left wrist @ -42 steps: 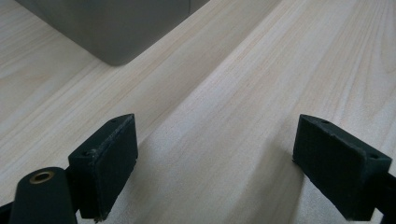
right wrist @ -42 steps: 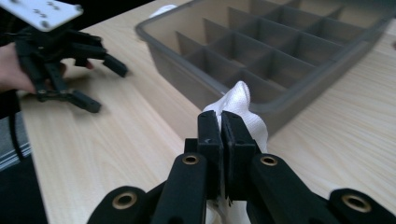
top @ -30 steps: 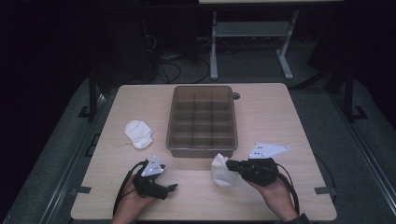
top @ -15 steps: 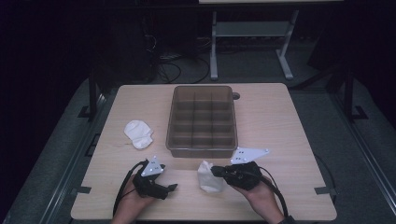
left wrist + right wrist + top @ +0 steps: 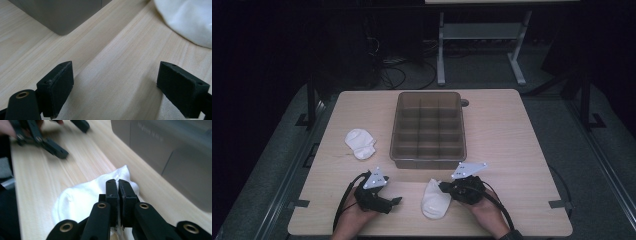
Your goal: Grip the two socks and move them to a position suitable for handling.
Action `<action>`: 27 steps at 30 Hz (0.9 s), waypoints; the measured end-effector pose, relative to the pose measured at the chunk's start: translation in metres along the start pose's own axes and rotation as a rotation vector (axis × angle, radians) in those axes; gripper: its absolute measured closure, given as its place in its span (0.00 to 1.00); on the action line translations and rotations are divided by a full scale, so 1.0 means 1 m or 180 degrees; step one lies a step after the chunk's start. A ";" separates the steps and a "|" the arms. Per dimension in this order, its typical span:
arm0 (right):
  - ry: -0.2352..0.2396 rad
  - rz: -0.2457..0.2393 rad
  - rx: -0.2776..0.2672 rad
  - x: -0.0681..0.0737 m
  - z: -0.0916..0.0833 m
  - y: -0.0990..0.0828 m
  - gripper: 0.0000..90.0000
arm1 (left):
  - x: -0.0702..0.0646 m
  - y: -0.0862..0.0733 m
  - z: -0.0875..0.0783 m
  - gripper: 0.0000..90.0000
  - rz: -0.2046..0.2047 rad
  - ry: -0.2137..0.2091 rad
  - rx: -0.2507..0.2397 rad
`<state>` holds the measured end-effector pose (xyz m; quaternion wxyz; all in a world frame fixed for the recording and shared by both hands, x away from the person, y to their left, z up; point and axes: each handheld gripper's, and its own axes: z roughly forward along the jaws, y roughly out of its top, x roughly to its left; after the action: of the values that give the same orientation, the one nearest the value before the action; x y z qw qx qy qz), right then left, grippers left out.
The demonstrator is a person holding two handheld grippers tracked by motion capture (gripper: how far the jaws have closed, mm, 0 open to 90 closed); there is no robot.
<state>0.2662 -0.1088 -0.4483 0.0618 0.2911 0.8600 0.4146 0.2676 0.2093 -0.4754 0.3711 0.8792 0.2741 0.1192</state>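
- My right gripper sits lower centre-right of the high view, jaws clamped tight on a white sock.
- In the right gripper view, the jaws meet with the sock's fabric pinched between them; the rest of the sock spreads on the bench.
- That sock lies at lower centre of the high view, just in front of the tray's near wall, apart from it.
- My left gripper is at lower left of centre, jaws wide open, nothing between them, bare bench under them in the left gripper view.
- A divided brown tray sits mid-frame; I can't tell if anything is in its compartments.
- A second white sock lies left of the tray, well apart from both grippers.
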 end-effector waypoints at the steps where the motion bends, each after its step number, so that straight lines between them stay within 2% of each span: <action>1: 0.0006 0.0007 0.0038 0.000 0.003 -0.002 0.96 | 0.000 0.000 0.000 0.15 0.0000 0.0000 -0.0001; 4: -0.0018 -0.0041 0.0175 0.001 0.012 -0.006 0.93 | 0.000 0.000 0.000 0.15 -0.0002 0.0006 -0.0002; 5: -0.0018 -0.0041 0.0175 0.001 0.012 -0.006 0.93 | 0.000 0.000 0.000 0.15 -0.0004 0.0008 -0.0003; 6: -0.0007 -0.0047 0.0180 0.001 0.013 -0.006 0.88 | 0.000 0.000 0.000 0.16 -0.0010 0.0009 -0.0009; 8: 0.0023 -0.0029 0.0107 0.001 0.009 -0.004 0.77 | -0.003 0.001 0.000 0.17 -0.0005 -0.0054 -0.0024; 10: 0.0040 -0.0003 0.0020 0.000 0.002 -0.001 0.73 | -0.007 0.004 0.000 0.20 0.0023 -0.0087 -0.0029; 11: 0.0048 0.0000 -0.0036 -0.001 -0.003 0.000 0.75 | -0.009 0.005 0.000 0.23 0.0026 -0.0108 -0.0049; 12: 0.0054 0.0010 -0.0066 -0.002 -0.006 0.001 0.77 | -0.014 0.008 -0.002 0.26 0.0090 -0.0151 -0.0070; 14: 0.0021 0.0028 -0.0144 -0.007 -0.013 0.000 0.85 | -0.020 0.012 -0.004 0.33 0.0094 -0.0222 -0.0128; 16: -0.0018 0.0062 -0.0132 -0.013 -0.016 -0.002 0.90 | -0.026 0.016 -0.005 0.41 0.0078 -0.0328 -0.0202; 17: -0.0024 0.0065 -0.0113 -0.015 -0.017 -0.003 0.92 | -0.031 0.019 -0.005 0.45 0.0060 -0.0427 -0.0246; 20: -0.0081 0.0062 -0.0044 -0.022 -0.017 -0.007 0.96 | -0.043 0.025 -0.003 0.57 0.0081 -0.0568 -0.0267; 24: -0.0088 0.0092 0.0037 -0.031 -0.014 -0.011 1.00 | -0.058 0.033 0.002 0.77 0.0157 -0.0781 -0.0242; 27: -0.0084 0.0099 0.0072 -0.031 -0.012 -0.012 1.00 | -0.067 0.037 0.005 0.82 0.0154 -0.0879 -0.0198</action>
<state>0.2824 -0.1400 -0.4539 0.0634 0.3105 0.8591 0.4019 0.2291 0.1467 -0.4531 0.4294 0.8816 0.1953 0.0145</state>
